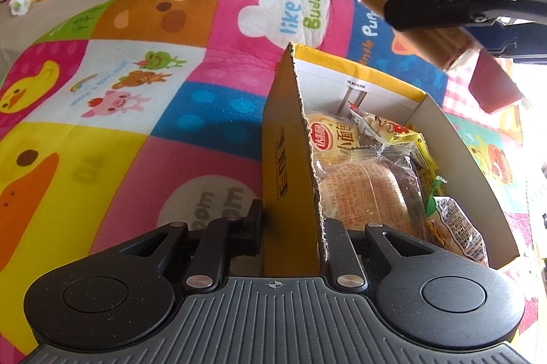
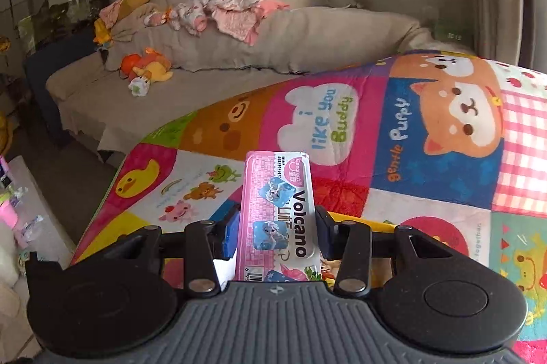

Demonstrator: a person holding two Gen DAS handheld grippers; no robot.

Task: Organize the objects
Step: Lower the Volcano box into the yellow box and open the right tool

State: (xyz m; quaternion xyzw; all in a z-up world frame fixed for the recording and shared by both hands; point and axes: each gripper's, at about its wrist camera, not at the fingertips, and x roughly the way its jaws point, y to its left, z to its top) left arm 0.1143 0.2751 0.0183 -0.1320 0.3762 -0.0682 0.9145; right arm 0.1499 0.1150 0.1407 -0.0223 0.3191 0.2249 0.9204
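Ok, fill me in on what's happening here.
Snacks are being tidied into a yellow cardboard box on a colourful cartoon play mat. The left gripper is clamped on the box's side wall. The right gripper holds a pink Volcano snack packet above the mat. Wrapped breads already lie inside.

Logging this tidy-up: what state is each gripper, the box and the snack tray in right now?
Left gripper: shut on the box wall.
Cardboard box: open-topped, partly filled with wrapped snacks.
Right gripper: shut on the tray.
Pink Volcano tray: sealed, held above the quilt.
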